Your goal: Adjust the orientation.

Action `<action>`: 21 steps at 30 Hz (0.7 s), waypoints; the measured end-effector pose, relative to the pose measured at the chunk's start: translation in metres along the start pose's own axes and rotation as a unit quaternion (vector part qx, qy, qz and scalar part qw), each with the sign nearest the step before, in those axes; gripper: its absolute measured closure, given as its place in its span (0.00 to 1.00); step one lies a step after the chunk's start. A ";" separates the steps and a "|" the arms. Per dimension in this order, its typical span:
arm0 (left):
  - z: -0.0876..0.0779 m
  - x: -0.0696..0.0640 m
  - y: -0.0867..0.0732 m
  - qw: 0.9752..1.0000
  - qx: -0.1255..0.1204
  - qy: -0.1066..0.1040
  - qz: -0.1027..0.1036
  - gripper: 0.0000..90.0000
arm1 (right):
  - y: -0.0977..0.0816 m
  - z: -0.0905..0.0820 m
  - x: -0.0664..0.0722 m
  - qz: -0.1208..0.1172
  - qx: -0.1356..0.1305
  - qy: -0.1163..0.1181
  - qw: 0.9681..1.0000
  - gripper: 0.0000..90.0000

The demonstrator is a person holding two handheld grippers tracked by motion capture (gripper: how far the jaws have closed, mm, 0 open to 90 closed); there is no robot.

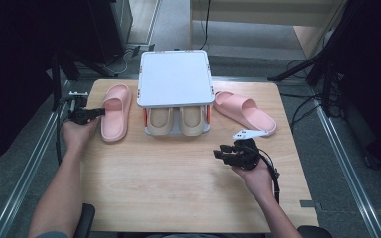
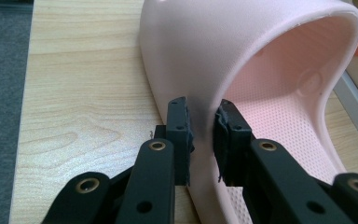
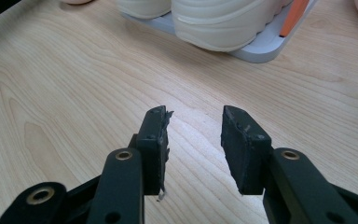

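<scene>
Left hand-held gripper point(image 2: 203, 140): jaws clamped on strap edge of left pink slipper point(image 1: 115, 111), lying on counter point(image 1: 178, 188) beside shoe rack point(image 1: 176, 79). Right hand-held gripper point(image 3: 195, 149): jaws parted, empty, above bare counter.

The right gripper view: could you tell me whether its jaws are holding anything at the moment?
No, the right gripper has its jaws standing apart with just the bare wooden table between them.

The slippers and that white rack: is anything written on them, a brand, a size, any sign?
None: no word, number or sign can be read on the pink slippers, the beige pair, the white rack, the table or the left gripper.
</scene>
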State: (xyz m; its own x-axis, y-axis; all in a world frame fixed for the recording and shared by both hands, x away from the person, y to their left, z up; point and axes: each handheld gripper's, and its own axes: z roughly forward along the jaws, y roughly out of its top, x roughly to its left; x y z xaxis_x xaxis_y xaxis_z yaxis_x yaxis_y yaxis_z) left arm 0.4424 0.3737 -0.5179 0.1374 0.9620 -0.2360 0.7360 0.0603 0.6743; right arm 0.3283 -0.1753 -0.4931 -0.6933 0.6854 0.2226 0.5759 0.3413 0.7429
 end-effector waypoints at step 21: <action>-0.029 -0.019 0.012 1.000 0.023 0.001 -0.001 0.94 | 0.006 -0.002 -0.002 -0.003 -0.011 0.006 1.000 0.69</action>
State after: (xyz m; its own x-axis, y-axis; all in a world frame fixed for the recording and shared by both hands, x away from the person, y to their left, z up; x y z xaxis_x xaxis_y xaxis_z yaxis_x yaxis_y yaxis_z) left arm 0.4296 0.3637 -0.4853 0.1343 0.9625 -0.2358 0.7664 0.0500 0.6404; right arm 0.3318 -0.1759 -0.4873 -0.7013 0.6761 0.2261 0.5631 0.3308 0.7573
